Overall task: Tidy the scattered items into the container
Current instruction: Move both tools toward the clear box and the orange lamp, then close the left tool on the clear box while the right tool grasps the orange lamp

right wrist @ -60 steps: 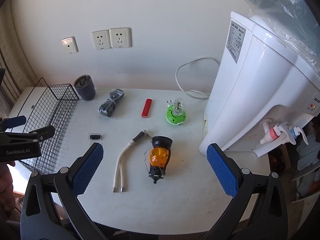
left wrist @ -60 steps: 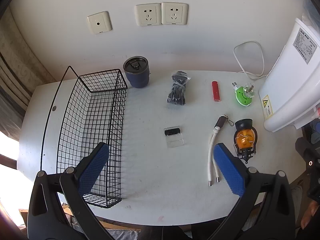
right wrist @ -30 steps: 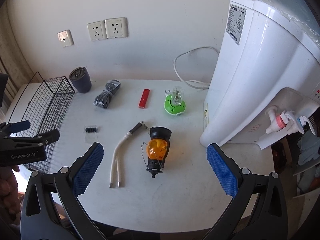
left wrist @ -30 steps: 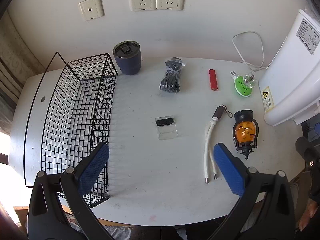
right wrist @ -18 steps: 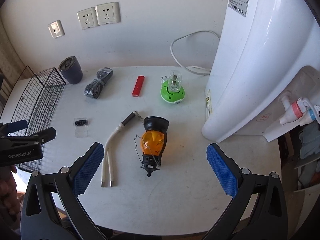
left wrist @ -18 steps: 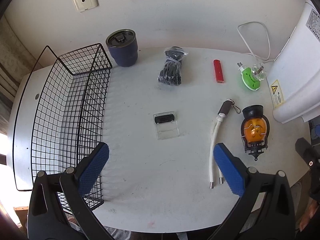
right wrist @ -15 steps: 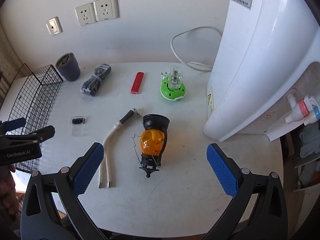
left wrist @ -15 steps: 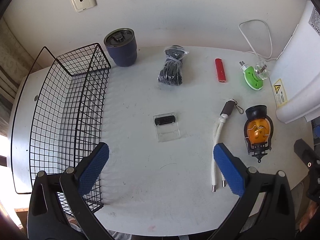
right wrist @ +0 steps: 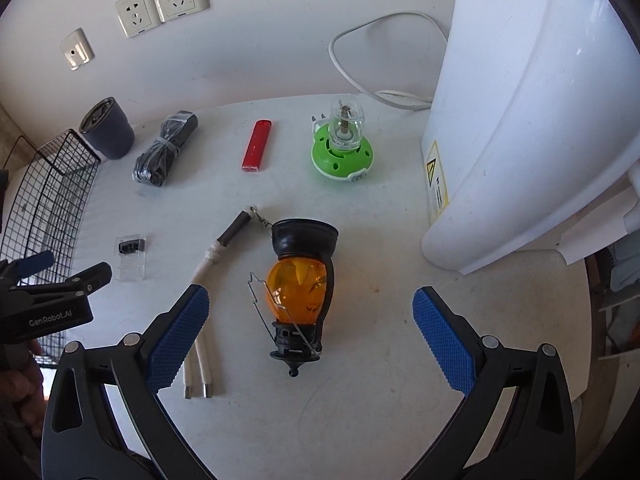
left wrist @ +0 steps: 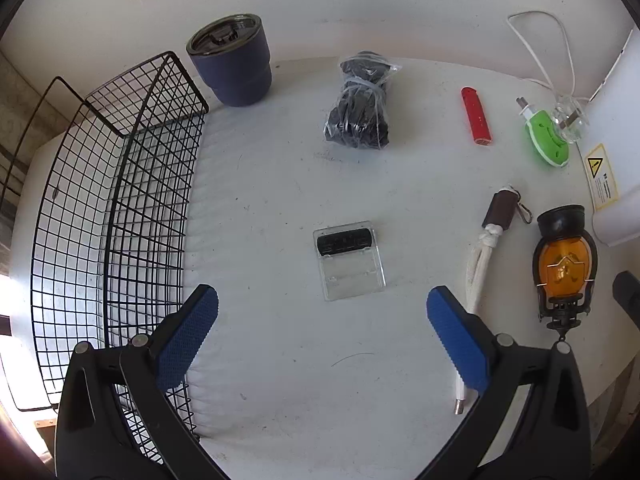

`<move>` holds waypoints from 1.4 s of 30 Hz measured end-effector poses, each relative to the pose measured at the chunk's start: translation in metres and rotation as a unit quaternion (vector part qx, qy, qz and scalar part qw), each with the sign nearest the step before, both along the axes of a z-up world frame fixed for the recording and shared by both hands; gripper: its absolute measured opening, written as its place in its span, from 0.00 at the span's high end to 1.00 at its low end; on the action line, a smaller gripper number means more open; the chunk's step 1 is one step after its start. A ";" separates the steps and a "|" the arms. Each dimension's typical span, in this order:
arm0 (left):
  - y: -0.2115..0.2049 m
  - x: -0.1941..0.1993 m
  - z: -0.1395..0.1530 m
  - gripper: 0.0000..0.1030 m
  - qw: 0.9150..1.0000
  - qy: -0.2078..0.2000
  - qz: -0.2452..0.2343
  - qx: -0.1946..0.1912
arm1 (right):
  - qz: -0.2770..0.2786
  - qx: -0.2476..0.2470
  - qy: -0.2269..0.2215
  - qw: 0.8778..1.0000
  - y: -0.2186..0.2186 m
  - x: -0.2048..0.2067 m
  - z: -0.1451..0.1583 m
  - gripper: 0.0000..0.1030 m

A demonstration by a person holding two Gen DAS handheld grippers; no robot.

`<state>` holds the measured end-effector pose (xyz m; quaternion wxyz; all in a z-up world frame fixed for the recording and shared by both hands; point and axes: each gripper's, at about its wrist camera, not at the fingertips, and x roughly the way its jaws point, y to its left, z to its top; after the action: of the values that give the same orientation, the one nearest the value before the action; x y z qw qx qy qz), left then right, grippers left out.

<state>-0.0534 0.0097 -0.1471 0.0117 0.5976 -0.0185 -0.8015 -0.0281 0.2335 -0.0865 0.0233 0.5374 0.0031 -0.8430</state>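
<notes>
1. Along the table's [left wrist: 280,380] left edge stands the black wire basket [left wrist: 100,220], a long open grid with nothing in it; the tabletop is white, rounded at the corners and lightly scuffed, set against a plain white wall with cream sockets [right wrist: 160,0].
2. At the back edge, beside the basket's far end, sits a navy tumbler [left wrist: 232,66] with a clear lid, then a black cable bundle [left wrist: 360,108] in crinkled clear plastic, a glossy red lighter [left wrist: 476,116] and a green-based night light [left wrist: 548,140] with a glass bulb.
3. Mid-table lies a small clear case [left wrist: 350,258] with a black insert.
4. Toward the right edge lie a white braided cord [right wrist: 212,264] with a brown sleeve and, on its side just beside it, an orange lantern [right wrist: 300,292] with black caps and a wire handle.
5. At the right edge rises a smooth white water dispenser [right wrist: 520,120].
6. The left gripper [left wrist: 320,344] hovers spread wide and empty before the clear case; the right gripper [right wrist: 308,336] is equally wide, its blue textured pads [right wrist: 178,336] flanking the lantern without touching.
</notes>
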 end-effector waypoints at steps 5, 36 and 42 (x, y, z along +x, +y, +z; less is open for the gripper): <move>-0.002 -0.007 -0.021 0.00 1.000 -0.018 0.004 -0.003 | 0.009 0.014 -0.001 1.000 -0.008 -0.007 -0.012 0.01; -0.007 -0.027 -0.082 0.00 0.999 -0.028 0.032 0.028 | -0.006 -0.001 -0.061 0.998 -0.002 -0.027 -0.064 0.05; -0.013 -0.026 -0.080 0.03 0.999 -0.018 0.019 0.029 | -0.007 -0.009 -0.067 0.998 -0.003 -0.029 -0.069 0.17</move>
<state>-0.0791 -0.0030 -0.2271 0.0097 0.6123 0.0158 -0.7904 -0.0576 0.2307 -0.1559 0.0225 0.5922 -0.0098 -0.8054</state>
